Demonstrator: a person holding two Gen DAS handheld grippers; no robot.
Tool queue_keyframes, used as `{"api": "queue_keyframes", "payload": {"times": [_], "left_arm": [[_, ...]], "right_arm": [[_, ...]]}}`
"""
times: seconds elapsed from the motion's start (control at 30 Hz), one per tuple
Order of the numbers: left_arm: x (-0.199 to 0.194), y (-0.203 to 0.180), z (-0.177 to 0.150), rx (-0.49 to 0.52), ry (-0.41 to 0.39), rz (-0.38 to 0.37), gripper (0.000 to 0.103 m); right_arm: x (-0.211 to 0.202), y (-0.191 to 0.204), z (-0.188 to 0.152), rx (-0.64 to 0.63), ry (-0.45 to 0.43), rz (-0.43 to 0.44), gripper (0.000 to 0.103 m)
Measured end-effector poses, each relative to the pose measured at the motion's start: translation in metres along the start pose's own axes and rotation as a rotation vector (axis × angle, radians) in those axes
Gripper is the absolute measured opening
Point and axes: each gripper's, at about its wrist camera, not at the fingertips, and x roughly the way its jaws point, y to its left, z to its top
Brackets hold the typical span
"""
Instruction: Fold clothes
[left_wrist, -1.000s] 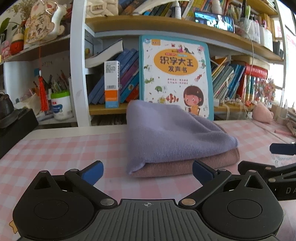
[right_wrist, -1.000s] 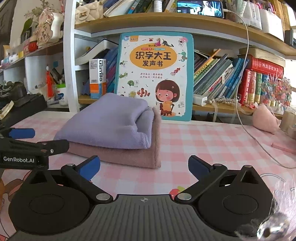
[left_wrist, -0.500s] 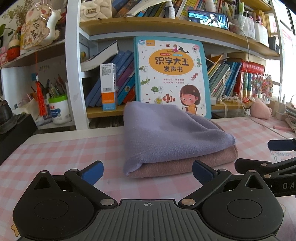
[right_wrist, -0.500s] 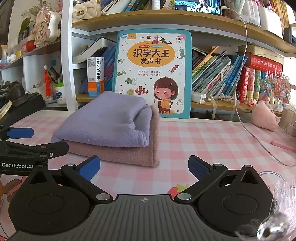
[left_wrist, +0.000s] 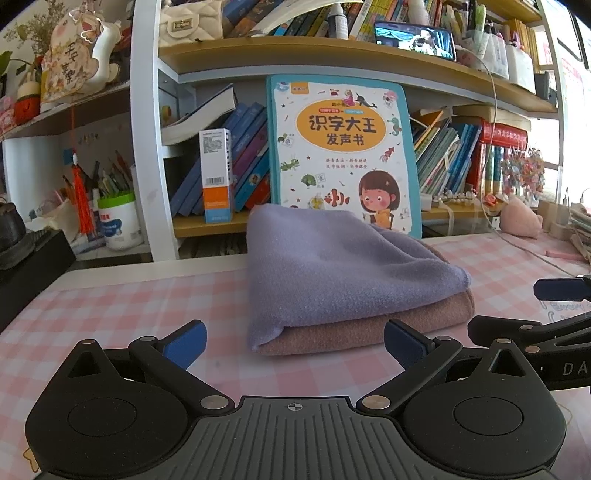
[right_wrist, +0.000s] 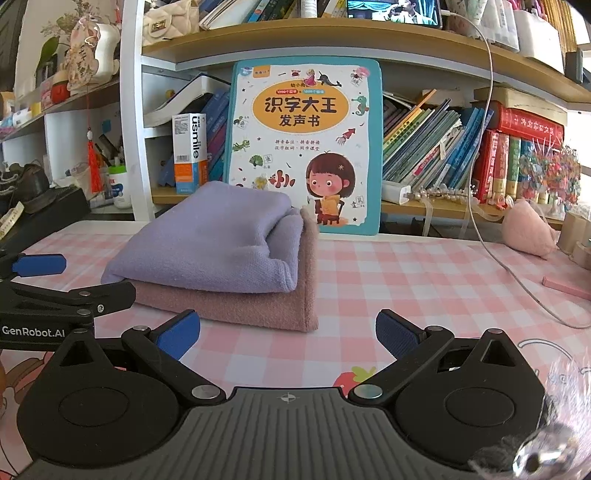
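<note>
Checked table, folded purple cloth unmoved atop pink cloth, both hand-held grippers still wide open, empty

The book propped against the shelf carries the title 识字大王 over 发声书 in an orange oval on its cover; the smaller line beneath is too fine to read with certainty. The box standing left of it reads "usmile" down its side, above an orange band, with a barcode on the face seen from the left wrist view. The left gripper, seen from the right wrist view, is marked "GenRobot.AI" in white on its black body. The right gripper, seen from the left wrist view, shows only "DA" before the edge cuts it off. The hanging charm bears 平安喜乐. Book spines are illegible.
</note>
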Motion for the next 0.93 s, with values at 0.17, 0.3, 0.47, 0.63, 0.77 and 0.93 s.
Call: {"api": "queue_keyframes", "payload": {"times": [0.17,0.3,0.47,0.63,0.77,0.93], "left_arm": [[0.0001,-0.0004,0.0005,0.001,0.001,0.001,0.103],[0.0004,-0.0005,0.0007,0.001,0.002,0.002,0.103],[0.0005,-0.0006,0.0009,0.001,0.004,0.004,0.103],[-0.0002,-0.0004,0.0007,0.002,0.001,-0.006,0.103],[-0.0007,-0.0003,0.0004,0.003,-0.001,-0.016,0.103],[-0.0012,-0.0001,0.0,0.004,-0.005,-0.028,0.103]], "right_arm": [[0.0003,-0.0001,0.0004,0.001,0.002,0.002,0.102],[0.0003,0.0003,0.0002,0.0,0.004,0.003,0.102],[0.0005,0.0003,0.0003,0.001,0.006,0.004,0.102],[0.0012,-0.0002,0.0003,0.004,0.01,0.004,0.102],[0.0015,-0.0002,0.0002,0.004,0.013,0.004,0.102],[0.0022,-0.0001,0.0011,0.004,0.014,0.006,0.102]]}}
